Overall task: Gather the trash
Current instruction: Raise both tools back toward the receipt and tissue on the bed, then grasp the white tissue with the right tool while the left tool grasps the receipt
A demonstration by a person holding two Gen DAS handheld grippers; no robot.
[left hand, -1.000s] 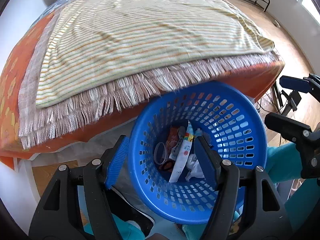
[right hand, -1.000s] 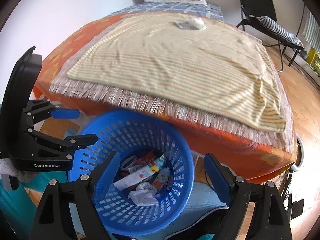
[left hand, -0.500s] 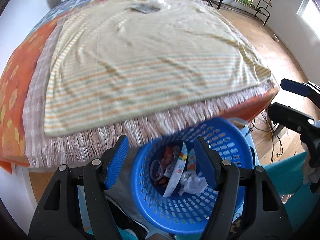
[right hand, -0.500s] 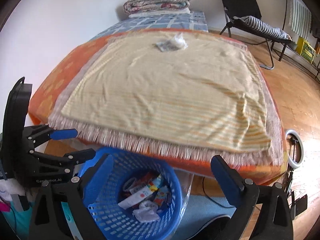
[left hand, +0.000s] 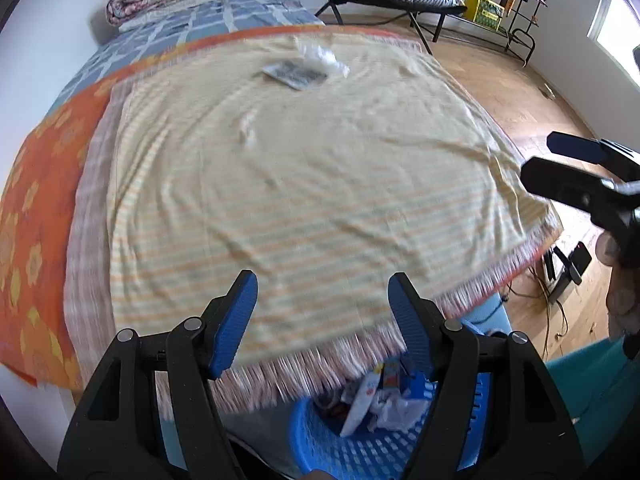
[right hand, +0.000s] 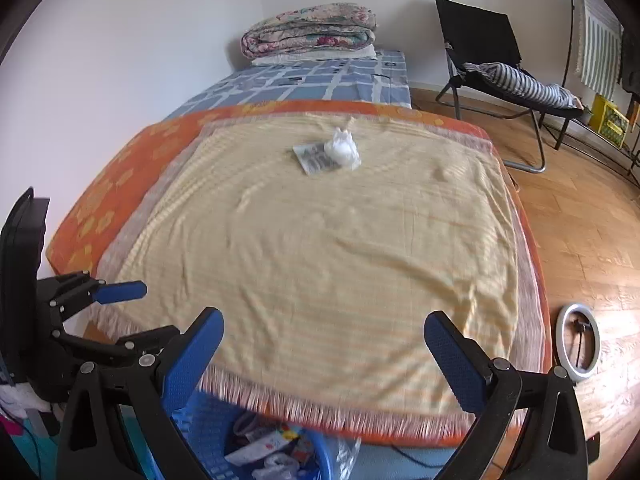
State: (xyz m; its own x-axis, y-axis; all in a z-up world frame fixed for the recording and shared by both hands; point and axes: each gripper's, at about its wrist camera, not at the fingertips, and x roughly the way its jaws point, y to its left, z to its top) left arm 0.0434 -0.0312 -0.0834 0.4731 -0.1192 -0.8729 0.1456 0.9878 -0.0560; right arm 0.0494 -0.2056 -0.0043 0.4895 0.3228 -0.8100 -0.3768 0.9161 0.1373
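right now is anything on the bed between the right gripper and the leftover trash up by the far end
Nothing visible: only bare striped blanket lies between the open right gripper and the flat wrapper with the white crumpled wad beside it.

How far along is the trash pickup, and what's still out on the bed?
Several wrappers already sit in the blue basket. The left gripper and right gripper are open and empty. A flat wrapper and crumpled white plastic remain on the striped blanket.
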